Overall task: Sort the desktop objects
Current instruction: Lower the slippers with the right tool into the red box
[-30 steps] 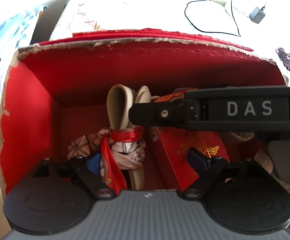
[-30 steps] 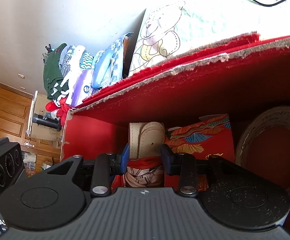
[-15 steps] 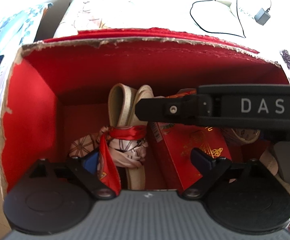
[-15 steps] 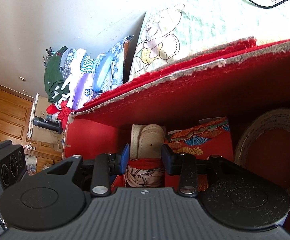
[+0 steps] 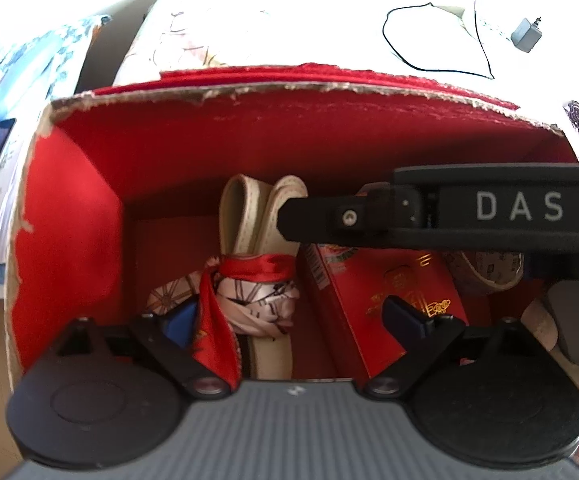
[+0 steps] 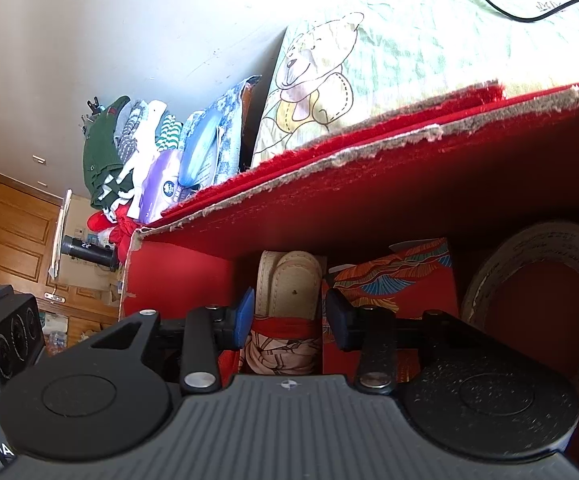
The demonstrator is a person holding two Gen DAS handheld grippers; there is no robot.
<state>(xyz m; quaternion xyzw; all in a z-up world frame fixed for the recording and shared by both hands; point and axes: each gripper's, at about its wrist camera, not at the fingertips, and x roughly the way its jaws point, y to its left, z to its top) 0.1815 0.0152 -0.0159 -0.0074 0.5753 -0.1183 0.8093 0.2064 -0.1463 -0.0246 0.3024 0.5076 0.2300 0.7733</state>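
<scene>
A bright bedsheet with a bear print [image 6: 309, 76] and a black cable [image 5: 441, 40] lay behind the red box [image 5: 73, 216] in which both grippers worked. The right gripper [image 6: 289, 320] stood with its fingers slightly apart on either side of the belt [image 6: 289, 284], close to it but not visibly pressing; the scarf [image 6: 281, 352] was knotted round that belt. The left gripper [image 5: 297, 316] hung wide open above the scarf's loose red end. Over the last second both had drawn back a little and the belt bundle stayed put, so it appeared placed, standing on end in the box beside the red packet [image 5: 389, 292]. The left view alone showed the right gripper's arm marked DAS and the scarf's tail; the right view alone showed the tape roll [image 6: 529, 304] clearly, and the clothes [image 6: 129, 152] and door beyond.
</scene>
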